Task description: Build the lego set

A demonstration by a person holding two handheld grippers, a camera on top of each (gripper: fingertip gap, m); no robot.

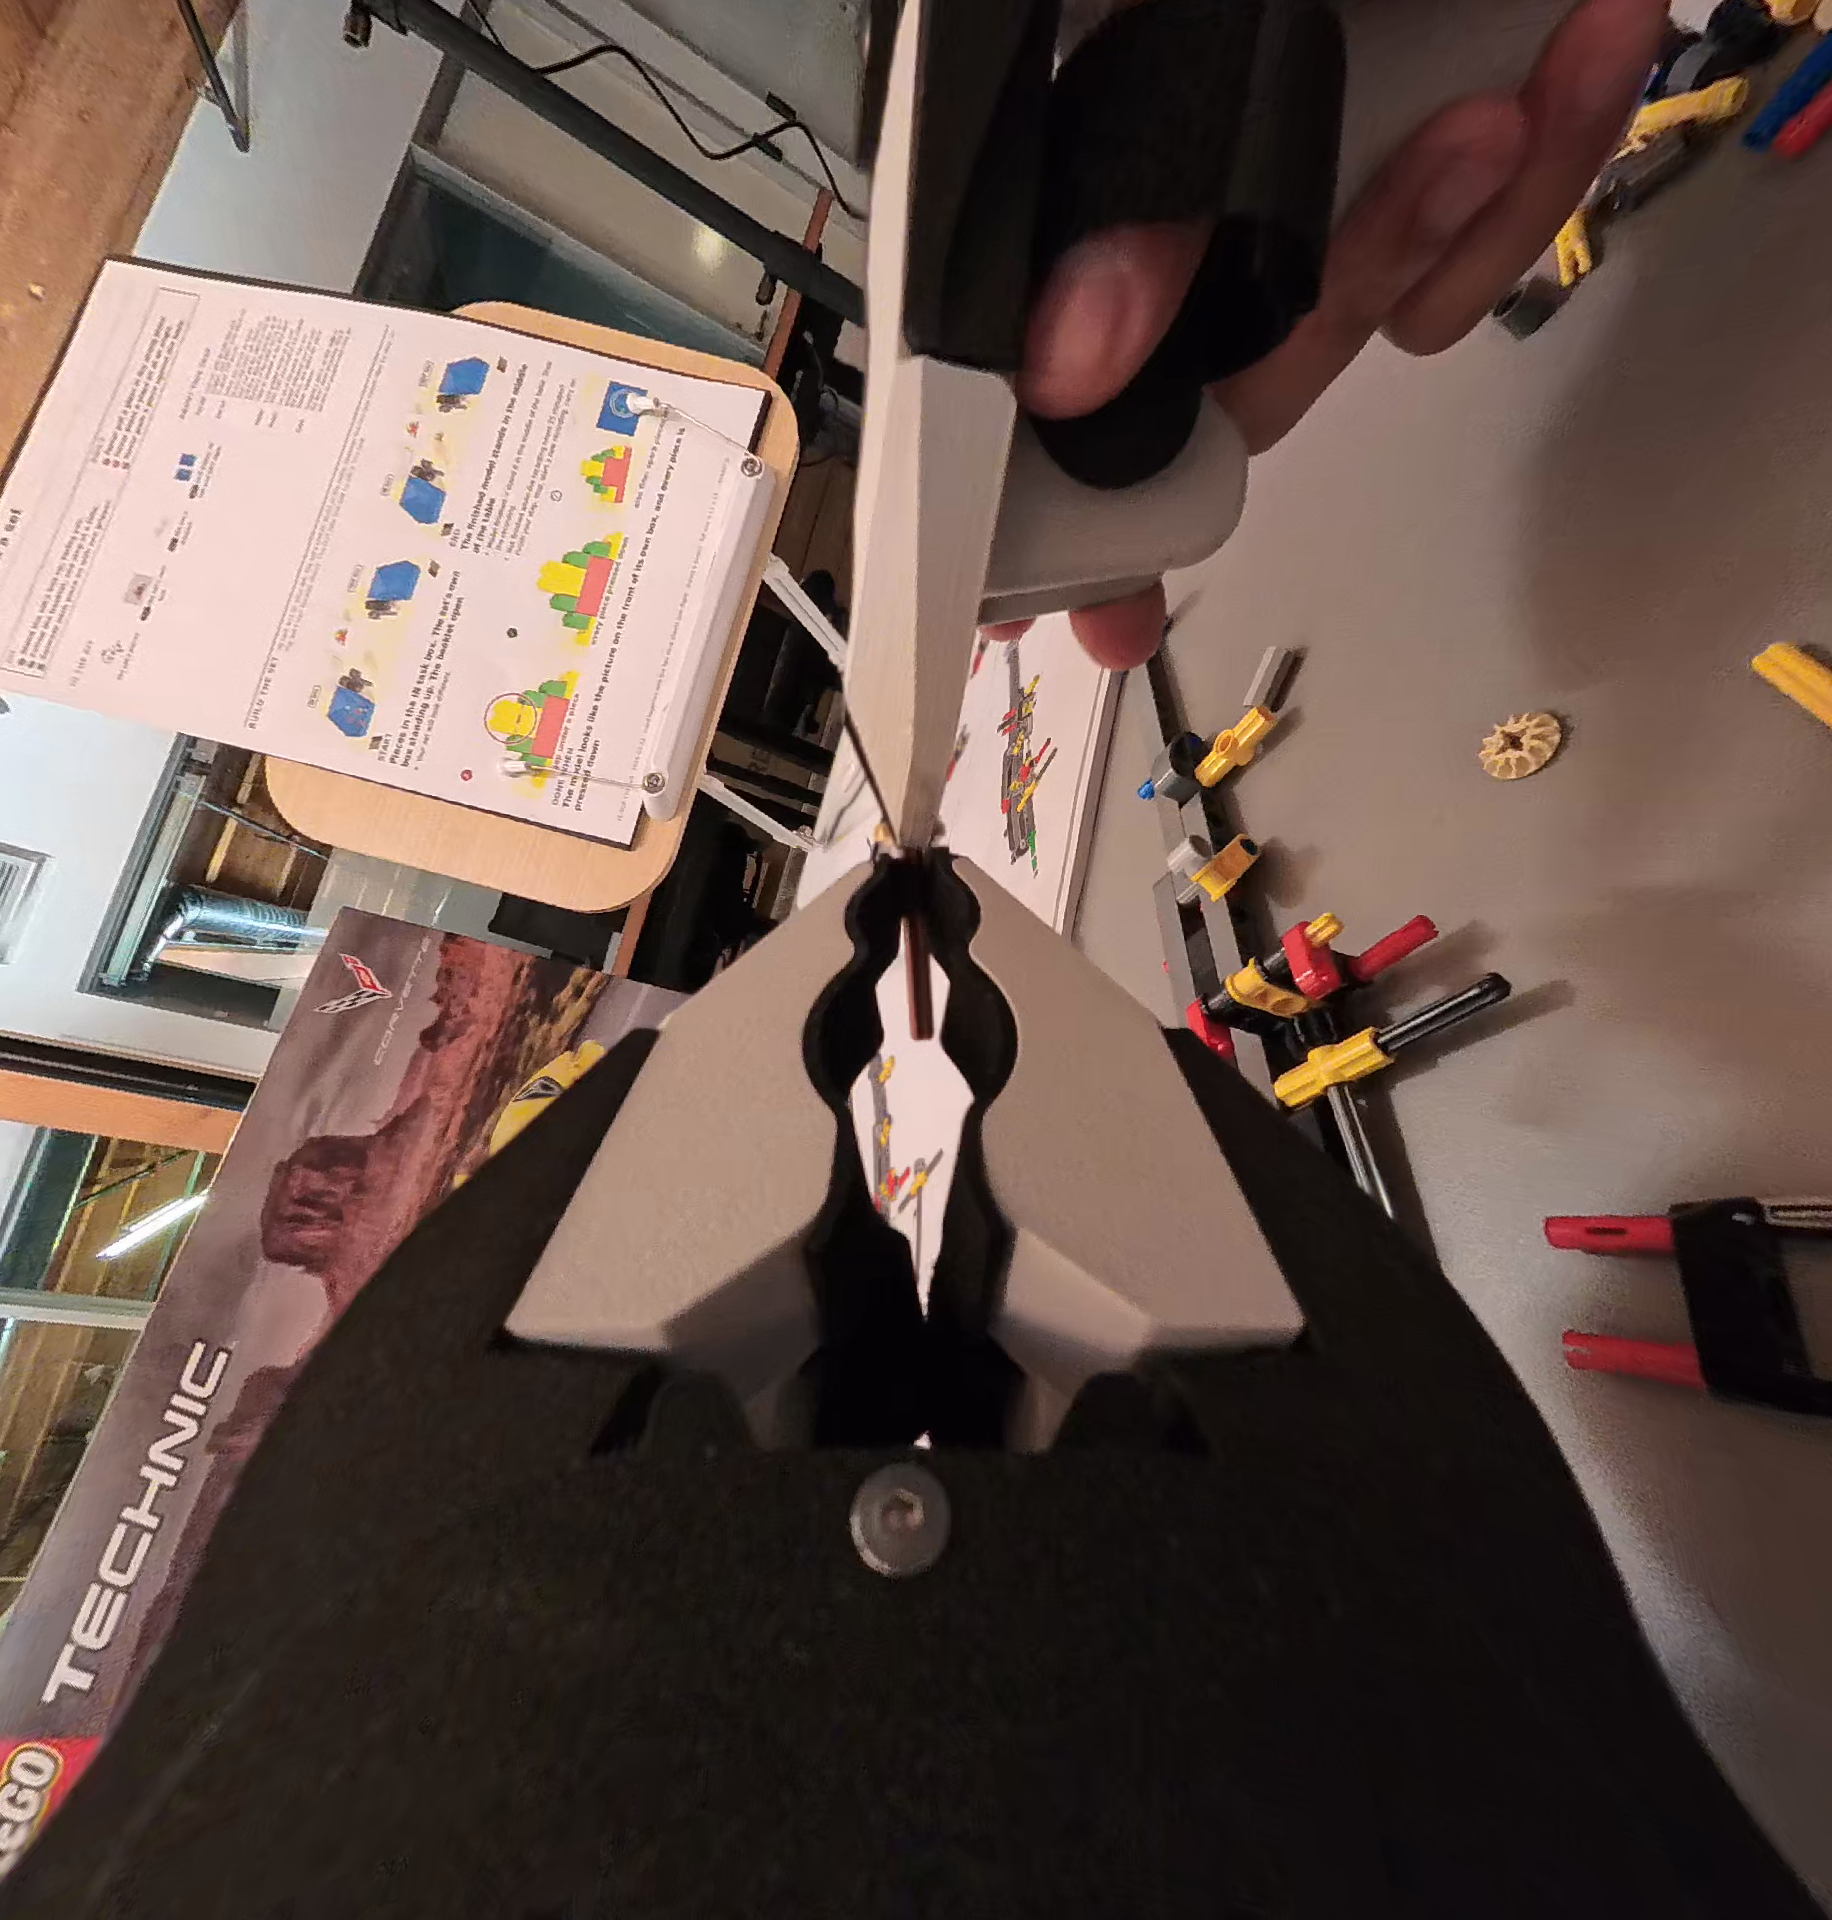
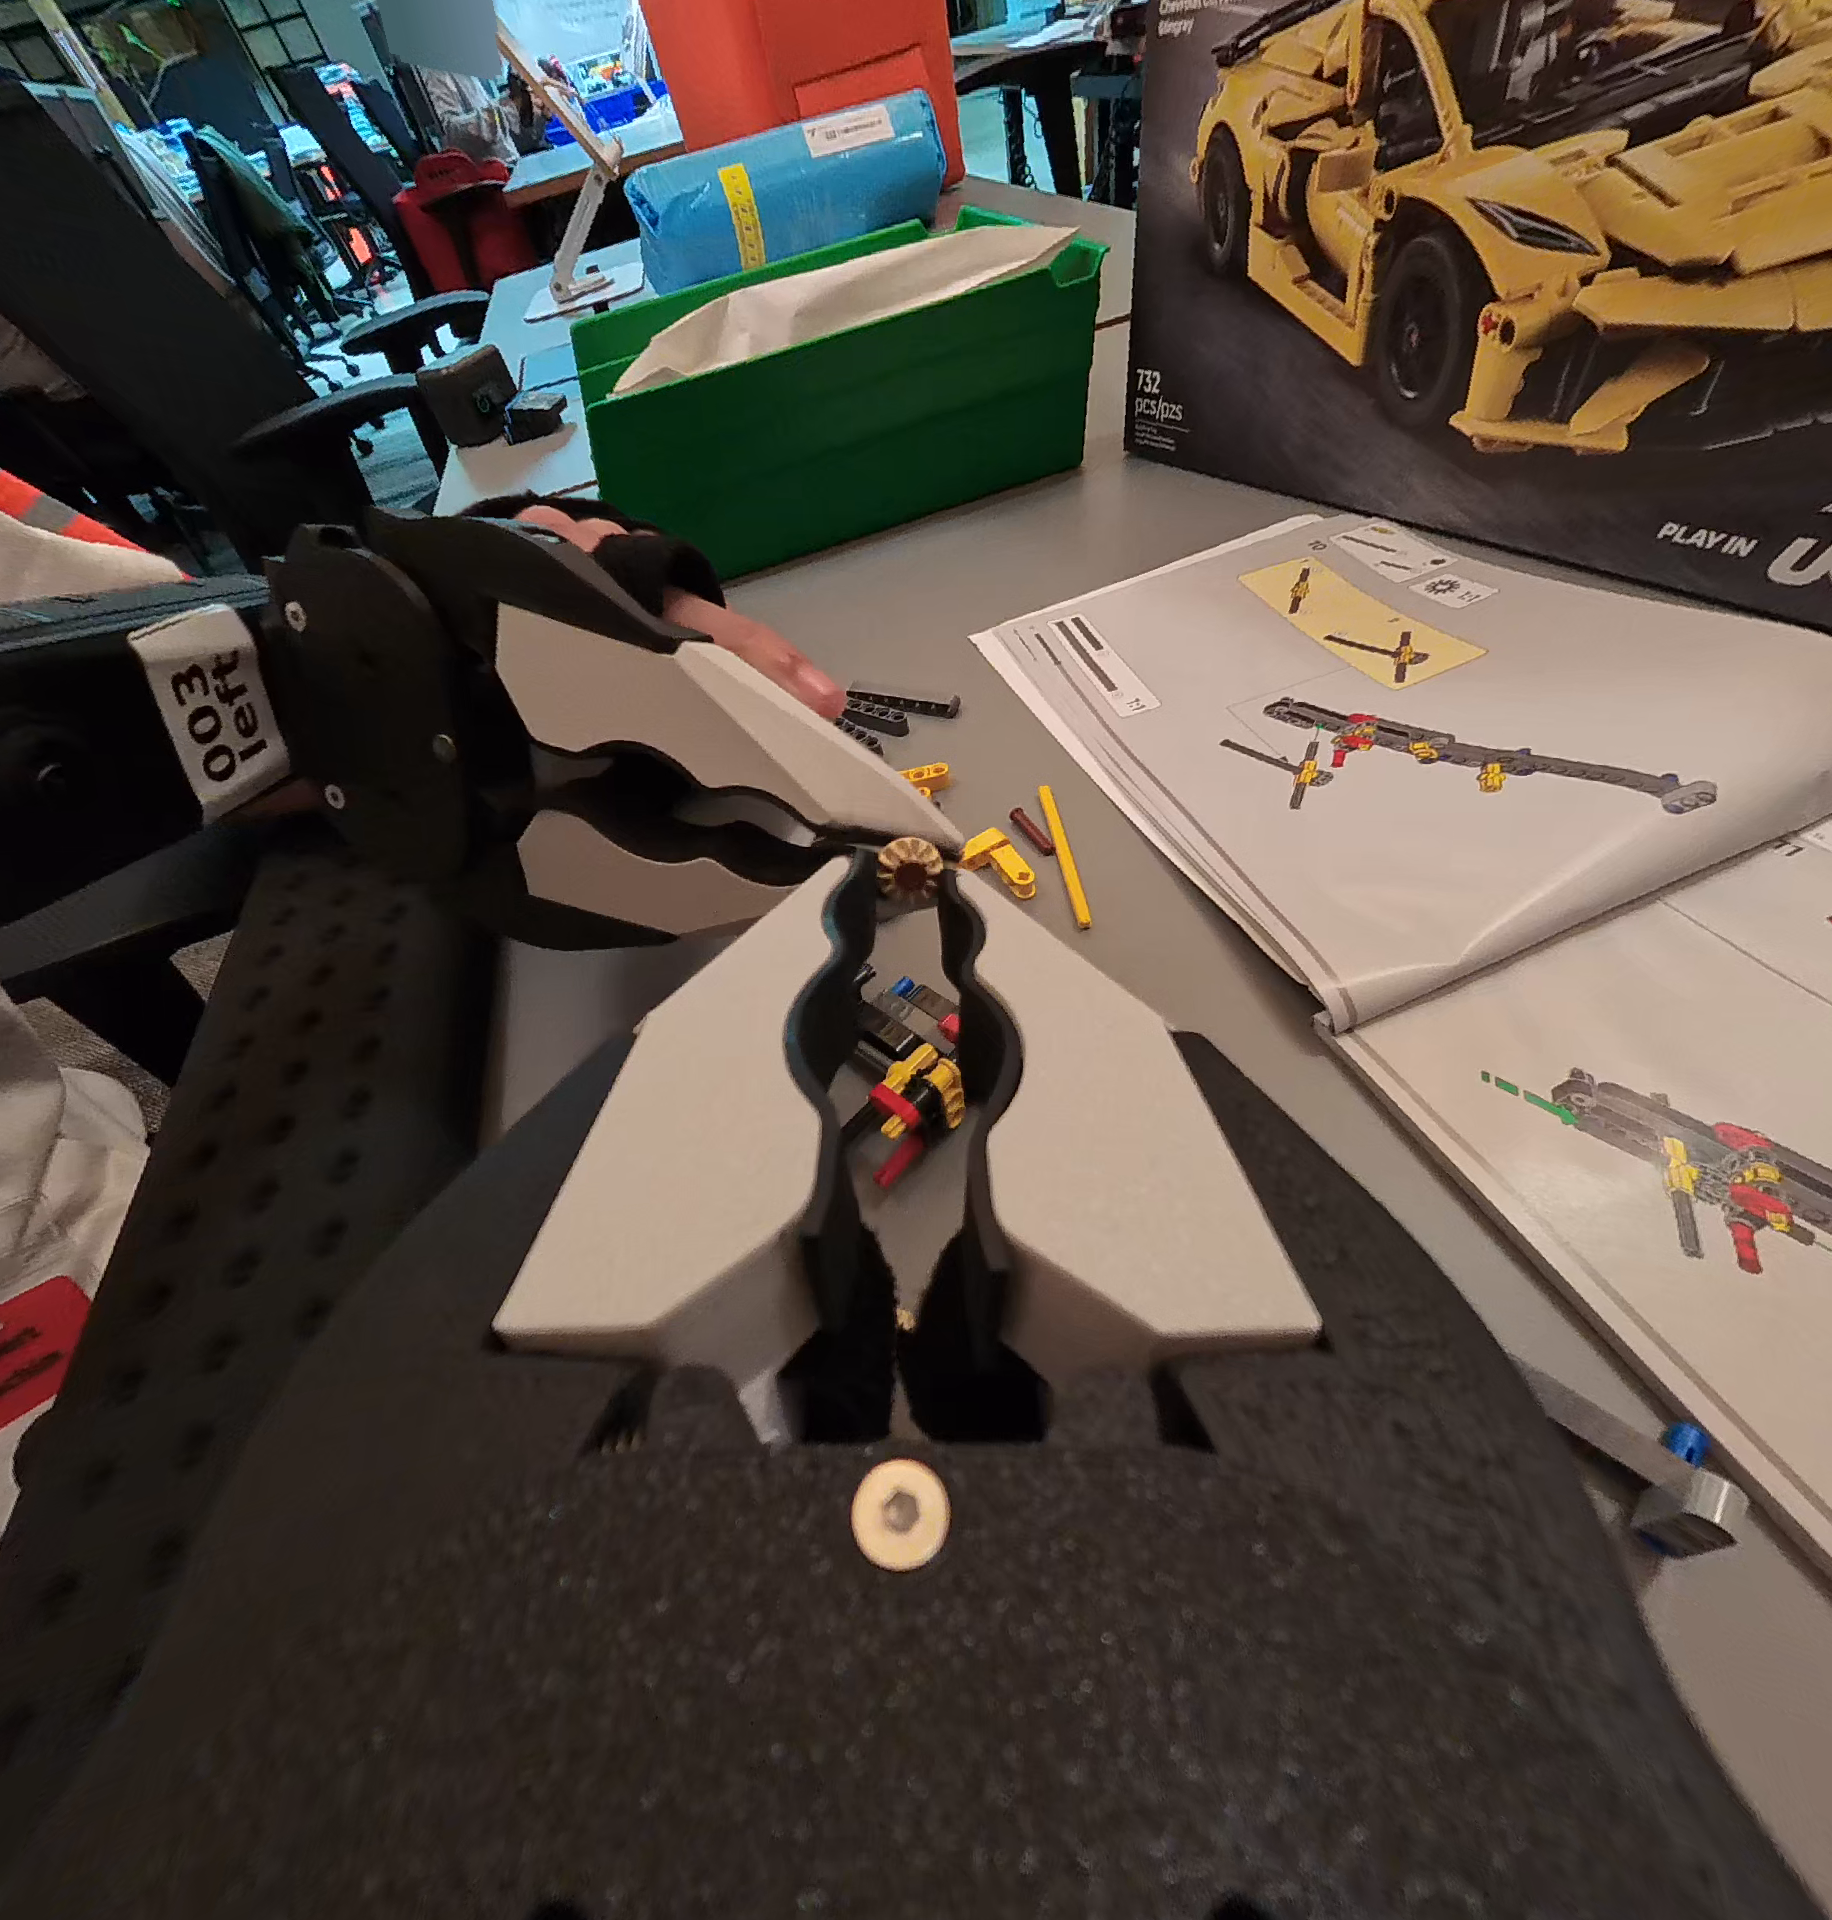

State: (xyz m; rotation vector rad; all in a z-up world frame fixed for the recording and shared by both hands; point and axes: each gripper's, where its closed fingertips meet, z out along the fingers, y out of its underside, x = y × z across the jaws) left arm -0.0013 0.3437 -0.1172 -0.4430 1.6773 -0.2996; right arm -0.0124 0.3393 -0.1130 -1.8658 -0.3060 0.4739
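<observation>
My left gripper [image 1: 912,862] clamps the axle [image 1: 919,977]; my right gripper [image 2: 907,873] pinches the gear [image 2: 905,871], its hole meeting the axle tip at 12 o'clock, tips touching.

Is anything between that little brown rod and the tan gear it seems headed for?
Nothing visible. The left hand-held gripper holds the brown axle, tip to tip with the right hand-held gripper holding the tan gear.

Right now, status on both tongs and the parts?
Left tongs shut on brown axle. Right tongs shut on tan gear. Tips meeting, axle at gear hole. Nothing in between.
</observation>
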